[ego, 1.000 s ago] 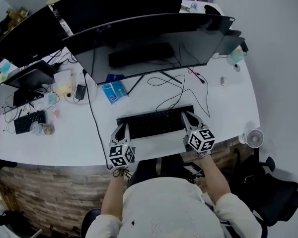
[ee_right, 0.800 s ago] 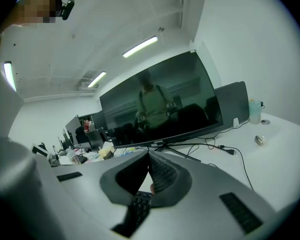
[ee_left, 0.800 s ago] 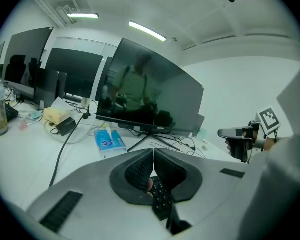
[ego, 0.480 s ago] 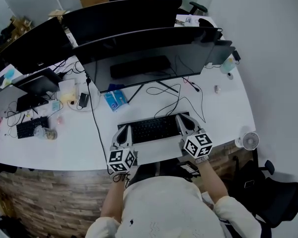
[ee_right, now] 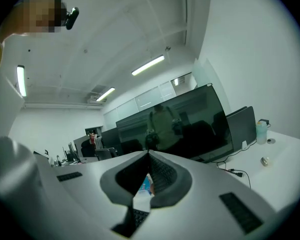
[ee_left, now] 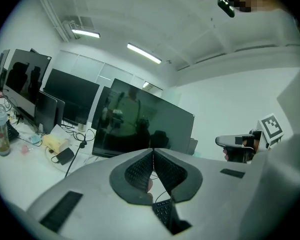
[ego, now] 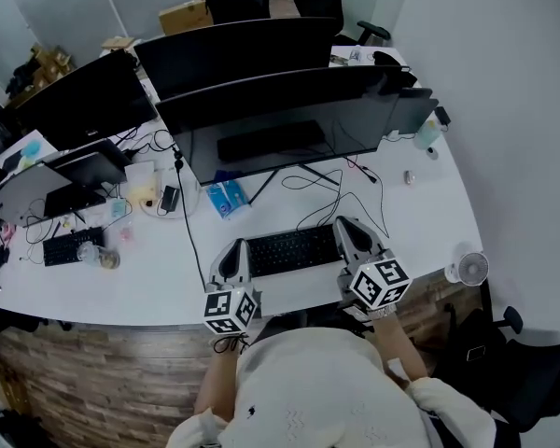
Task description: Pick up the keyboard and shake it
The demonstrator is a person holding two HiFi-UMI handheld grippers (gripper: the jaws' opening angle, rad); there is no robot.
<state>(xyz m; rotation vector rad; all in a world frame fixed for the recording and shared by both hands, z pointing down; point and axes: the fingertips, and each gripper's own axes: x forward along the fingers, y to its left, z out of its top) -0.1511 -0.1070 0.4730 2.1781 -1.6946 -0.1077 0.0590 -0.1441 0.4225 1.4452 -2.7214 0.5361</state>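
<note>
The black keyboard [ego: 291, 249] hangs level above the white desk [ego: 149, 283], in front of the big dark monitor [ego: 289, 124]. My left gripper [ego: 233, 250] is shut on its left end and my right gripper [ego: 346, 229] is shut on its right end. In the left gripper view the jaws [ee_left: 153, 150] meet at their tips, and a strip of keyboard keys [ee_left: 166, 213] shows low between them. The right gripper view shows the same: closed jaws [ee_right: 149, 153] with a bit of keyboard [ee_right: 135, 218] below. The keyboard's cable [ego: 341, 189] trails back across the desk.
A blue packet [ego: 228, 197] lies just behind the keyboard under the monitor. To the left are a smaller keyboard [ego: 70, 245], a bottle [ego: 103, 258] and cables. A small fan [ego: 470, 269] stands at the desk's right front edge. More monitors stand behind.
Both grippers have risen together with the keyboard held between them, lifting it off the desk toward the head camera. The jaws have stayed shut.
</note>
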